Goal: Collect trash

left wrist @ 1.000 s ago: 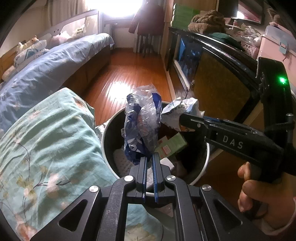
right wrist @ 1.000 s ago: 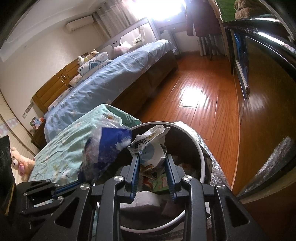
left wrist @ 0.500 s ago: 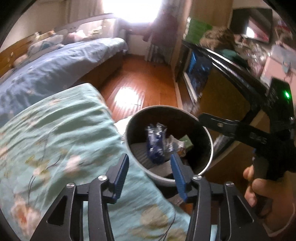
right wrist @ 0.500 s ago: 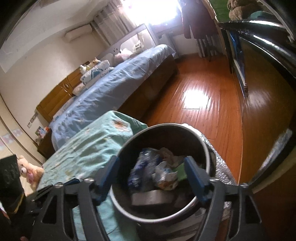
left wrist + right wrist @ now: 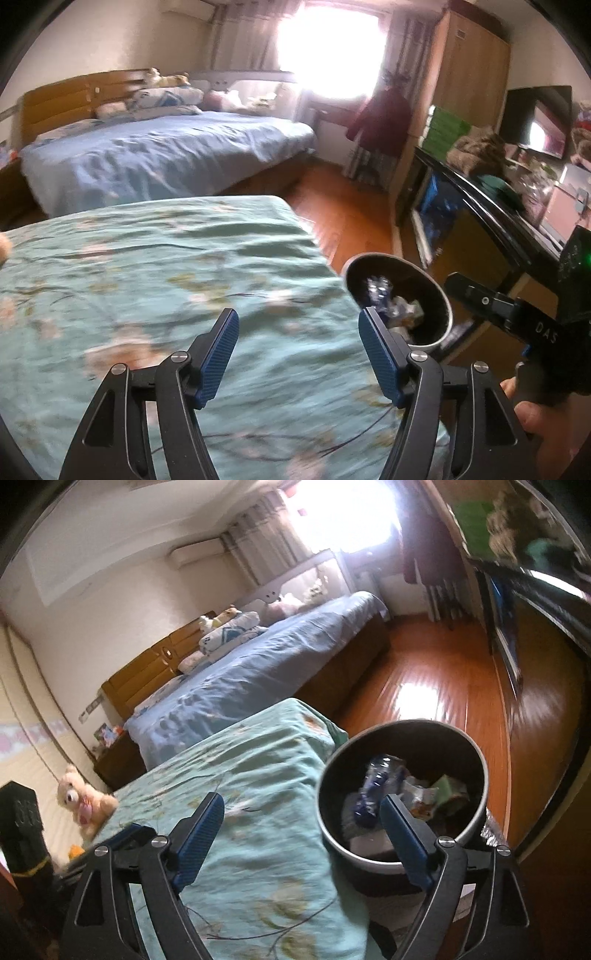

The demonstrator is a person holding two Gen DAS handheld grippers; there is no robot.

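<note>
Trash sits inside the round bin [image 5: 480, 775], which stands on the wooden floor [image 5: 436, 686] just beside the corner of the bed with the green flowered cover [image 5: 258, 775]. From my right wrist view I can pick out a crumpled blue and clear plastic wrapper [image 5: 376, 786] leaning up in the middle of the bin, a pale crinkled wrapper [image 5: 417, 794] next to it, and a green carton [image 5: 448, 788] toward the bin's right side; something grey and flat lies lower down, but I cannot tell what it is. My right gripper [image 5: 301, 830] hangs above the cover's edge and the bin's near rim, its jaws wide and opening, with nothing between the blue pads. My left gripper [image 5: 297, 352] is over the flowered cover, its jaws also spread and opening, and they hold nothing either; in that view the bin [image 5: 436, 284] shows small off to the right of the right-hand finger, with the blue wrapper [image 5: 376, 288] visible inside it. A hand [image 5: 535, 417] grips the right tool's handle at the lower right of the left view. Beyond the green cover stands a second bed in blue sheets [image 5: 166, 155], and a plush bear [image 5: 81, 801] sits at the far left of the right view.
</note>
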